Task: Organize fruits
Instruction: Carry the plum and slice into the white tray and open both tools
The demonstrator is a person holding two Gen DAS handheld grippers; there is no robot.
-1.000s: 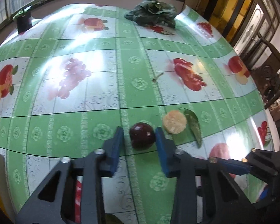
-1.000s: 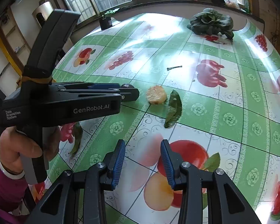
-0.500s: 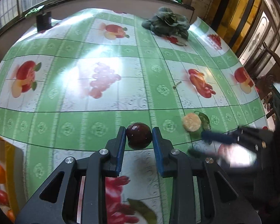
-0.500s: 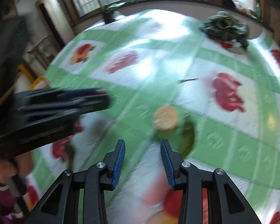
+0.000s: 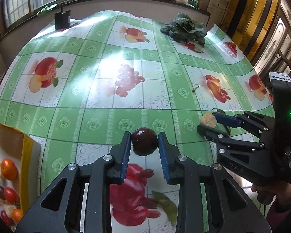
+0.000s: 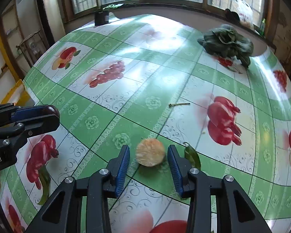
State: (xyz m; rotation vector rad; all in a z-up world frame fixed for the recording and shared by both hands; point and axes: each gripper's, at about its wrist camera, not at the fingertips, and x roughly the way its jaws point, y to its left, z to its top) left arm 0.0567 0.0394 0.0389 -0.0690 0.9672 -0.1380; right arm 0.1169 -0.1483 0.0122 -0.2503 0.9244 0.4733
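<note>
My left gripper (image 5: 144, 144) is shut on a dark red plum (image 5: 144, 144) and holds it above the green fruit-print tablecloth. In the right wrist view the left gripper (image 6: 48, 114) shows at the left edge, the plum (image 6: 51, 109) peeking out at its tip. My right gripper (image 6: 148, 159) is open, its fingers on either side of a pale orange peeled fruit (image 6: 150, 155) that lies on the cloth. The right gripper (image 5: 207, 123) and that fruit (image 5: 208, 119) also show at the right of the left wrist view.
A fruit-print box with a yellow rim (image 5: 27, 151) sits at the table's left edge. A leafy green vegetable (image 6: 227, 41) lies at the far right, a dark pot (image 5: 62, 20) at the far left. A green leaf (image 6: 193, 156) lies beside the peeled fruit; a small twig (image 6: 179, 104) lies beyond it.
My left gripper closed on the plum and lifted it back and to the left. My right gripper moved forward until its open fingers straddle the peeled fruit.
</note>
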